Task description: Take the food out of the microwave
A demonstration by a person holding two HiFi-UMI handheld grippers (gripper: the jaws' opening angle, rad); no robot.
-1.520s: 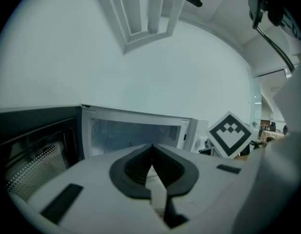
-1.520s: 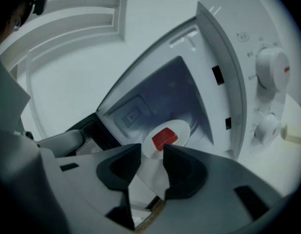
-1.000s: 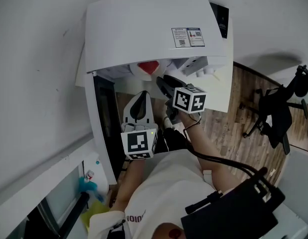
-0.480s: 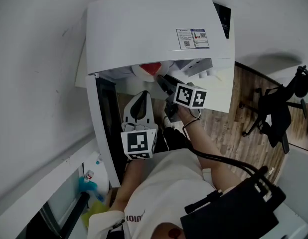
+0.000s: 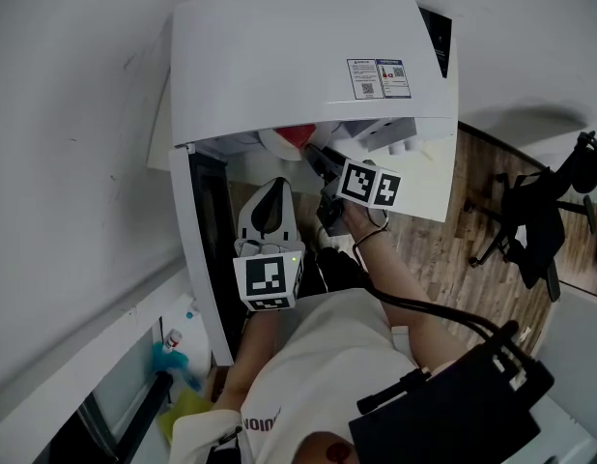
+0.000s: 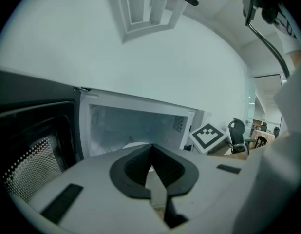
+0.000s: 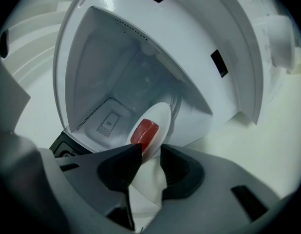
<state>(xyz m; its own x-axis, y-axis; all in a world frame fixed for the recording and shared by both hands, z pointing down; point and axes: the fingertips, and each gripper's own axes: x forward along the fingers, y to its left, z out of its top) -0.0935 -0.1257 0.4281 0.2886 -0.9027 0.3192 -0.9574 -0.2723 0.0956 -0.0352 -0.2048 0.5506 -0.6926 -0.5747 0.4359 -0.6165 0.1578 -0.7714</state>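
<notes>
- Microwave [image 5: 289, 56]: white casing, door [image 5: 207, 249] swung fully open on the left side of my head view, cavity [image 7: 111, 82] exposed and lit.
- Red food [image 7: 144, 132]: I see one red piece lying on a white plate [image 7: 160, 116]. The plate is inside the cavity at its front opening, and the food sits toward the near rim.
- Right tongs [image 7: 149, 152]: reached into the opening, and the near rim of the plate stands between the two jaws. The jaws are closing, one on either side of the rim. I cannot confirm that the pads press on the rim, so I record no firm grip.
- Left tongs [image 6: 151, 147]: jaws drawn together with their tips meeting and nothing between them. They are held outside the microwave, in front of the open cavity and beside the door, pointing toward the interior.
- Right marker cube [image 5: 369, 184]: visible just below the microwave's front edge in the head view; the left gripper view shows it to the right of the cavity.
- Surroundings: wooden floor [image 5: 453, 240] to the right of the microwave, with a black office chair [image 5: 540, 211] standing on it, well apart from the work.
</notes>
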